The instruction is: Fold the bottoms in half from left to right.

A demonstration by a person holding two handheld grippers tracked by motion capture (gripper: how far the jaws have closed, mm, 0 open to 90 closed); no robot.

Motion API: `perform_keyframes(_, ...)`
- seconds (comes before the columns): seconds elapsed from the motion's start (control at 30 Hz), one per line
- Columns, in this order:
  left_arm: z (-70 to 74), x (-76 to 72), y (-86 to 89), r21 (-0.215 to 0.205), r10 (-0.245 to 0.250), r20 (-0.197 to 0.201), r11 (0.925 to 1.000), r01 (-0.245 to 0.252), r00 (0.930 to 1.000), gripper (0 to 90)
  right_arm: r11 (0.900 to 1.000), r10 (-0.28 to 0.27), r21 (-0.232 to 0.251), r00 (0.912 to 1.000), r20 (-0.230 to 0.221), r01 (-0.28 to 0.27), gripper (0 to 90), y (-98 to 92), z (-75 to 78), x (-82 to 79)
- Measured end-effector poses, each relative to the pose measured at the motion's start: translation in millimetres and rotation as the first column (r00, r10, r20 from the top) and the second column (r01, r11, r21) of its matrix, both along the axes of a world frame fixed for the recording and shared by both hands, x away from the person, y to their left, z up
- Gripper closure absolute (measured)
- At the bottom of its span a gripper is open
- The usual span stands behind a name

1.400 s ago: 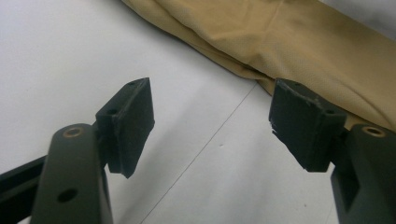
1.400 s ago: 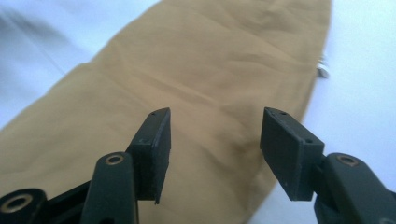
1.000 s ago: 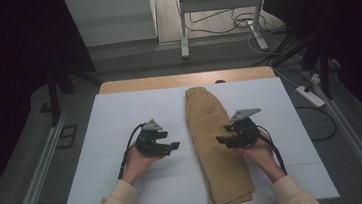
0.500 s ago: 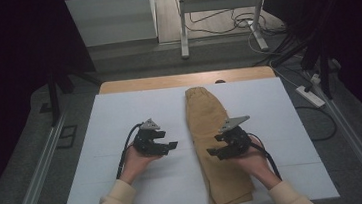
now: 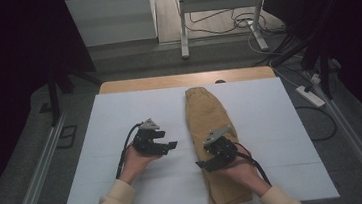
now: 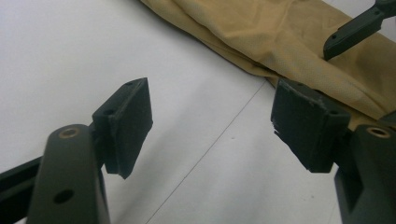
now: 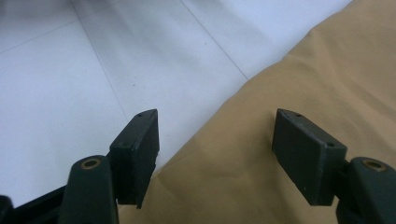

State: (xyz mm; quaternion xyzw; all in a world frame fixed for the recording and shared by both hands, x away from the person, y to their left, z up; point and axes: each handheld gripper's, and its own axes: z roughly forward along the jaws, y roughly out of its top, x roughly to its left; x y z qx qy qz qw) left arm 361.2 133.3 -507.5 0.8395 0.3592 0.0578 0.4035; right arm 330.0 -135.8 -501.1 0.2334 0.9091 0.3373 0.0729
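Right gripper [image 5: 210, 162] shifted down folded tan trousers [image 5: 211, 129] toward near end since a second ago, jaws just opening — nothing between them, left edge of cloth straddled. Left gripper [image 5: 169, 147] parked open on white table [image 5: 120, 118], empty. Grasp of hem judged next. No writing readable.
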Motion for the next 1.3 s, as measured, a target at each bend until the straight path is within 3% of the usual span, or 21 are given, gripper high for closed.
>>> perform_keyframes(0.33,-0.3,0.4,0.5,0.003,-0.001,-0.002,1.0,0.001,1.0,28.5,0.998,-0.007,-0.059,0.9999,0.015,0.008,26.6,7.9,-11.0,-1.4)
perform_keyframes(0.57,0.0,0.5,1.9,0.003,0.003,0.0,1.0,-0.003,1.0,28.4,0.992,-0.007,-0.128,0.9992,0.039,0.012,26.5,11.4,-17.1,-2.5)
perform_keyframes(0.77,0.1,0.4,2.8,-0.003,0.01,-0.003,1.0,-0.01,1.0,28.4,0.989,-0.041,-0.141,0.999,0.019,0.043,27.9,10.8,-17.5,-0.6)
perform_keyframes(1.03,0.4,0.0,2.9,-0.004,0.01,-0.002,0.9999,-0.01,0.9999,28.4,0.985,-0.065,-0.158,0.9979,0.005,0.065,44.3,8.2,-13.3,1.1)
perform_keyframes(1.3,0.6,0.1,3.0,-0.005,0.011,0.0,0.9999,-0.011,0.9999,28.4,0.981,-0.082,-0.177,0.9967,-0.003,0.08,67.9,4.3,-9.7,1.8)
